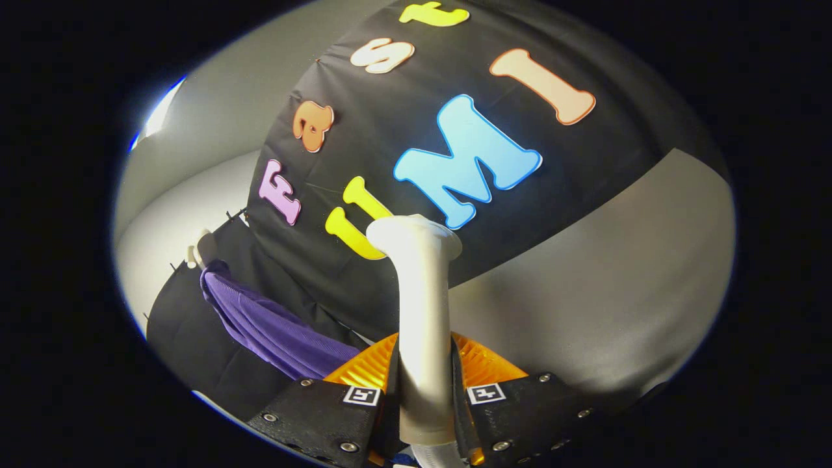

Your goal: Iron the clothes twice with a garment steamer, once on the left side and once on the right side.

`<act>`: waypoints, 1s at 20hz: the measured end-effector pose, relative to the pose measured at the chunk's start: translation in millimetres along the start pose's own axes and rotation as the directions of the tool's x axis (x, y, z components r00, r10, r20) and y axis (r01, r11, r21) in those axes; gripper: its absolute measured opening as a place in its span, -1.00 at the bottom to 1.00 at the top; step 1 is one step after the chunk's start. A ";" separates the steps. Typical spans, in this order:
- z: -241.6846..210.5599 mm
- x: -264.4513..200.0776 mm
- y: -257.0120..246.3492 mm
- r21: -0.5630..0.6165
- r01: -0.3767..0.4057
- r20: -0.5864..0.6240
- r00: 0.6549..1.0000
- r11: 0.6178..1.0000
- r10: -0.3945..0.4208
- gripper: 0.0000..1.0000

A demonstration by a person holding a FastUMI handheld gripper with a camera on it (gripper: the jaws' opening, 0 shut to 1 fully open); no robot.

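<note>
Currently the tool (426, 403) is clamped on the steamer (421, 312), whose head points at the wall; the shirt (273, 328) hangs well left, so a pass could miss it.

A recording booth: black cloth wall (585, 169), plain grey panels (617, 292) around it.

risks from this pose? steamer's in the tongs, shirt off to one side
1. The steamer head points at the booth wall, not the purple garment; steam could miss the cloth.
2. The tongs clamp the smooth, round steamer handle; it may twist or slide during the swing.
3. The garment hangs bunched in folds, so a pass could set creases.
</note>
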State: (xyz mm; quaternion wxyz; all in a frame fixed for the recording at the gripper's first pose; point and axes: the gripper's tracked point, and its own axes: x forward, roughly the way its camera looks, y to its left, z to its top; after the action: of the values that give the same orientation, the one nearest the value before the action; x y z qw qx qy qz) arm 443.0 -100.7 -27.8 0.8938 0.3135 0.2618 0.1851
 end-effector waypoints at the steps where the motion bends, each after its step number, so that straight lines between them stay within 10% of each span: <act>1: -5.6 -13.5 8.2 -0.016 0.012 0.044 0.999 1.000 -0.011 -0.31; 20: -115.8 -92.0 196.0 -0.466 0.232 0.412 0.911 0.854 -0.022 -0.32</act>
State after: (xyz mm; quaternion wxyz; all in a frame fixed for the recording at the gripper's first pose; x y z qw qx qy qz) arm 269.6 51.5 56.2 0.9887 0.0806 0.0402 0.1200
